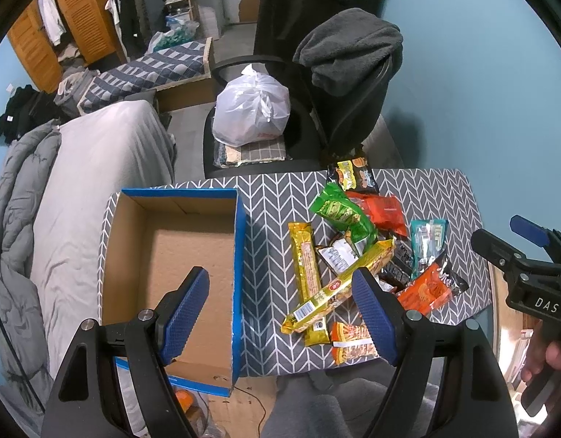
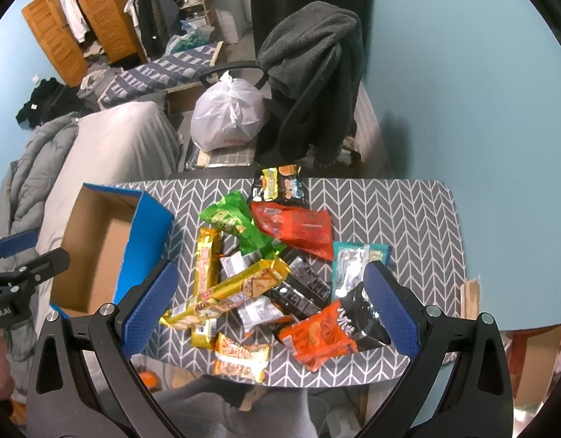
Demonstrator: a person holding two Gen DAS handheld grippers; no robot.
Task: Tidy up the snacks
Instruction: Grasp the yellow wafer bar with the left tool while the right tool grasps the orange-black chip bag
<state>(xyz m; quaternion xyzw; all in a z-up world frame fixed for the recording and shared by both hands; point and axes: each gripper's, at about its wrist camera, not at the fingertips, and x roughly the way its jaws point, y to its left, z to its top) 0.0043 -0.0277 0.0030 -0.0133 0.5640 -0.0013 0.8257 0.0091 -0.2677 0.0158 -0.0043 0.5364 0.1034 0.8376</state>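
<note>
Below R gripper [image 2: 269, 308], snacks [image 2: 277, 273], untouched

home bedroom: bed [image 1: 98, 168], wooden wardrobe [image 1: 61, 25], hanging clothes [image 1: 129, 11].

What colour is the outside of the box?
Blue; the box shows it best in the right wrist view.
</note>
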